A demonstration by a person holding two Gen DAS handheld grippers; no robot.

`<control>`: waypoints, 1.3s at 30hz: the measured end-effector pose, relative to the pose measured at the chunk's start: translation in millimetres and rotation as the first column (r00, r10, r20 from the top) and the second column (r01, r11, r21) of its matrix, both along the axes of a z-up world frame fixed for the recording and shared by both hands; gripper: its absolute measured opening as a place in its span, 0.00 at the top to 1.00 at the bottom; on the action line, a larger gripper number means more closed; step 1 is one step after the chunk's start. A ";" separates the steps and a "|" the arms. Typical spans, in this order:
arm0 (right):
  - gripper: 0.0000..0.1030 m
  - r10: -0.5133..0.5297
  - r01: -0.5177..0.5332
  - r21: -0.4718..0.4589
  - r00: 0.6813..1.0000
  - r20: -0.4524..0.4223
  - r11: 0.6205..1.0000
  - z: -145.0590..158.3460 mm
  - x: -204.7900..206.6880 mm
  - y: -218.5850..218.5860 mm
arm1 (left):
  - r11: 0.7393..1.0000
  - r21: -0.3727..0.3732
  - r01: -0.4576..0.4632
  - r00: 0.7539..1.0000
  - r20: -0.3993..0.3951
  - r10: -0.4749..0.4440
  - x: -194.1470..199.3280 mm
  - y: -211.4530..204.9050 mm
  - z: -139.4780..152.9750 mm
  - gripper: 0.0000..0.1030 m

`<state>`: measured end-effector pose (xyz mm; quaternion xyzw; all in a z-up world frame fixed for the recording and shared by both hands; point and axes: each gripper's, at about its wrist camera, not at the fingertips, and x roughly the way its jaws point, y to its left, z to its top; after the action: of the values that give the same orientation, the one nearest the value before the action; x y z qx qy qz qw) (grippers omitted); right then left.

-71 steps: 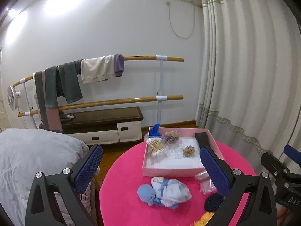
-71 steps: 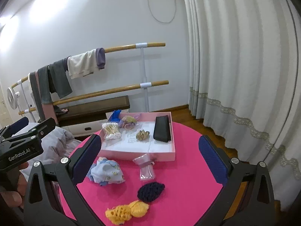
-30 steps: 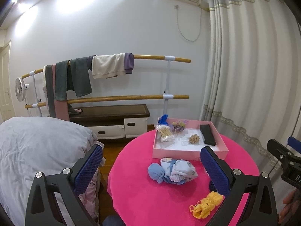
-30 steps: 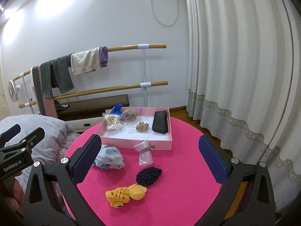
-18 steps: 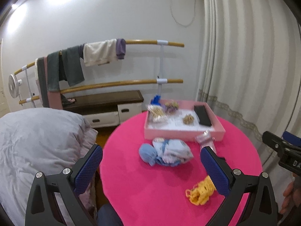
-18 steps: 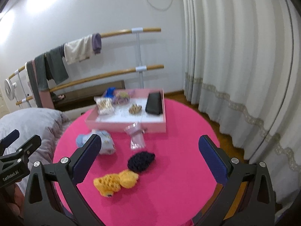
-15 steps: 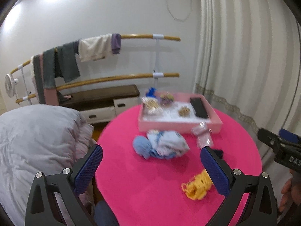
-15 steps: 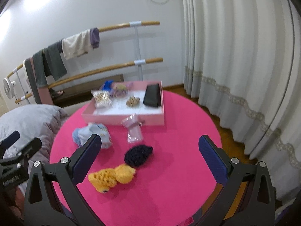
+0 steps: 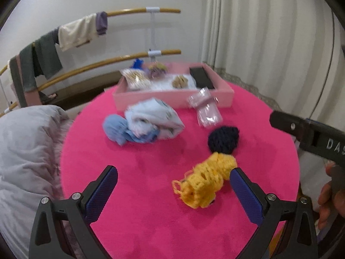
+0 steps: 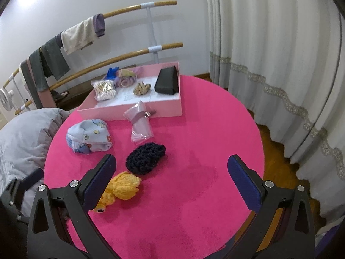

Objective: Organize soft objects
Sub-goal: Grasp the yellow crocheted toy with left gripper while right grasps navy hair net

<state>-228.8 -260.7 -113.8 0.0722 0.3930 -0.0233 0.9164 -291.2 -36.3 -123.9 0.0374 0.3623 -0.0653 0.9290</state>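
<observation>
presently, in the left wrist view, the left gripper (image 9: 173, 191) stands wide open and empty above the pink table (image 9: 140, 215), the yellow knit piece (image 9: 206, 182) lying between its fingers, nearer the right one. in the right wrist view, the right gripper (image 10: 172, 179) is likewise open and empty, the dark knit piece (image 10: 145, 158) just ahead of its left finger; the pink tray (image 10: 129, 110) beyond holds a black case (image 10: 167, 82), bagged cotton swabs (image 10: 104, 89) and small hair ties (image 10: 141, 89).

This is a room in a home, most likely a bedroom. A grey duvet (image 10: 23, 142) bulges at the left beside a round surface (image 10: 194, 151) covered in pink cloth. Clothes (image 10: 79, 33) hang over a two-rail wooden bar (image 10: 133, 52) against a white wall, long pale curtains (image 10: 269, 54) with a lace band fall to a wooden floor (image 10: 273, 142), and a low dark bench (image 9: 86, 88) stands under the rails.
</observation>
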 end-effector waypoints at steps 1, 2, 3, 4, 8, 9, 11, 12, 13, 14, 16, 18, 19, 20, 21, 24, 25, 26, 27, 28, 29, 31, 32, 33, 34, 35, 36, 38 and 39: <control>0.00 -0.001 0.001 0.005 1.000 -0.009 1.000 -4.3 2.3 -1.5 | 1.000 0.002 0.007 1.000 -0.011 -0.007 5.3 -2.0 -5.3 0.00; 0.00 -0.001 0.001 0.010 1.000 -0.016 1.000 -7.2 4.5 -2.3 | 1.000 0.004 0.014 1.000 -0.026 -0.014 12.1 -5.1 -11.9 0.00; 0.00 -0.001 0.001 0.015 1.000 -0.022 1.000 -9.9 6.7 -2.8 | 1.000 0.005 0.020 0.999 -0.041 -0.020 16.7 -6.5 -17.0 0.00; 0.00 0.001 0.000 0.018 1.000 -0.031 1.000 -14.0 9.7 -3.4 | 1.000 0.004 0.026 0.998 -0.056 -0.026 22.2 -8.4 -22.7 0.03; 0.00 0.010 -0.008 0.031 0.998 -0.058 0.999 -25.0 19.1 -2.0 | 0.997 -0.044 0.057 0.986 -0.152 -0.063 44.5 -10.0 -47.3 0.33; 0.00 0.014 -0.012 0.033 0.998 -0.063 0.999 -27.6 21.7 -0.9 | 0.996 -0.066 0.063 0.982 -0.173 -0.073 48.2 -8.4 -51.4 0.37; 0.00 0.025 -0.022 0.037 0.997 -0.076 0.999 -34.1 28.1 1.5 | 0.996 -0.066 0.064 0.984 -0.159 -0.074 52.7 -5.8 -52.0 0.44; 0.00 0.030 -0.027 0.040 0.996 -0.081 0.999 -37.2 31.1 3.1 | 0.995 -0.068 0.068 0.984 -0.161 -0.078 55.1 -5.2 -53.4 0.48; 0.00 0.037 -0.033 0.042 0.995 -0.089 0.999 -41.1 34.7 5.0 | 0.995 -0.074 0.068 0.984 -0.162 -0.079 58.8 -3.0 -53.0 0.53; 0.00 0.044 -0.040 0.045 0.994 -0.099 0.998 -45.5 38.5 7.3 | 0.995 -0.080 0.066 0.984 -0.162 -0.079 59.5 -0.2 -55.0 0.61; 0.00 0.060 -0.054 0.054 0.992 -0.113 0.997 -53.0 44.3 11.9 | 0.993 -0.094 0.070 0.983 -0.164 -0.084 63.4 5.5 -53.8 0.67; 0.00 0.075 -0.069 0.052 0.989 -0.128 0.996 -60.5 51.8 17.0 | 0.994 -0.086 0.066 0.985 -0.156 -0.079 62.9 9.1 -52.9 0.70; 0.00 0.084 -0.078 0.053 0.987 -0.134 0.996 -63.5 55.7 20.0 | 0.995 -0.077 0.062 0.986 -0.149 -0.073 62.5 10.9 -51.8 0.71; 0.00 0.089 -0.082 0.053 0.986 -0.138 0.995 -65.9 58.4 21.8 | 0.996 -0.067 0.056 0.987 -0.144 -0.065 62.6 12.3 -51.3 0.71; 0.01 0.094 -0.088 0.053 0.985 -0.141 0.995 -68.5 61.4 24.3 | 0.997 -0.062 0.052 0.988 -0.140 -0.061 61.8 13.6 -51.1 0.71; 0.11 0.110 -0.107 0.030 0.980 -0.166 0.994 -79.4 71.5 32.6 | 0.998 -0.055 0.043 0.990 -0.134 -0.050 59.9 15.7 -49.8 0.72; 0.15 0.119 -0.117 0.022 0.977 -0.180 0.993 -85.2 74.2 35.5 | 0.998 -0.051 0.038 0.990 -0.131 -0.045 60.3 16.7 -50.0 0.72; 0.17 0.125 -0.124 0.017 0.974 -0.189 0.992 -90.3 75.7 37.8 | 0.998 -0.051 0.035 0.991 -0.131 -0.042 56.6 18.6 -47.6 0.72; 0.23 0.127 -0.130 -0.008 0.977 -0.170 0.991 -90.3 73.8 40.0 | 0.998 -0.051 0.031 0.991 -0.131 -0.038 56.8 19.0 -47.4 0.72; 0.25 0.136 -0.141 -0.016 0.977 -0.162 0.990 -90.4 71.6 42.0 | 0.998 -0.050 0.028 0.991 -0.130 -0.034 56.4 20.4 -46.7 0.72; 0.40 0.140 -0.144 -0.012 0.978 -0.156 0.990 -89.5 70.1 41.9 | 0.999 -0.048 0.025 0.991 -0.128 -0.031 57.1 21.1 -46.0 0.72; 0.69 0.157 -0.157 0.013 0.978 -0.140 0.988 -86.4 65.9 40.1 | 0.998 -0.051 0.022 0.991 -0.128 -0.028 55.6 22.5 -44.6 0.74; 0.79 0.163 -0.161 0.024 0.977 -0.140 0.987 -85.2 64.6 39.3 | 0.998 -0.052 0.022 0.991 -0.128 -0.028 54.0 22.7 -43.2 0.75; 0.84 0.167 -0.165 0.026 0.976 -0.140 0.986 -84.5 62.8 39.4 | 0.998 -0.052 0.023 0.991 -0.127 -0.029 52.9 22.3 -42.4 0.75; 0.85 0.175 -0.173 0.027 0.975 -0.139 0.985 -83.6 59.8 39.9 | 0.998 -0.052 0.025 0.992 -0.125 -0.031 50.9 22.1 -41.3 0.76; 0.86 0.176 -0.173 0.030 0.975 -0.139 0.984 -83.0 58.8 39.3 | 0.998 -0.054 0.026 0.992 -0.124 -0.033 48.5 22.5 -39.4 0.77; 0.87 0.174 -0.172 0.032 0.975 -0.134 0.985 -81.4 56.1 38.8 | 0.998 -0.054 0.026 0.992 -0.122 -0.033 45.7 22.8 -37.9 0.77; 0.87 0.178 -0.174 0.036 0.976 -0.124 0.984 -77.3 50.9 37.8 | 0.998 -0.055 0.022 0.992 -0.120 -0.029 43.4 23.0 -35.3 0.78; 0.87 0.181 -0.178 0.037 0.976 -0.121 0.983 -74.9 48.5 38.2 | 0.998 -0.056 0.020 0.992 -0.119 -0.027 42.6 23.0 -34.1 0.78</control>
<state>-180.3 -222.4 -188.7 0.0467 0.4542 0.0603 0.8876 -248.7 -13.3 -158.1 0.0122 0.4152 -0.0882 0.9054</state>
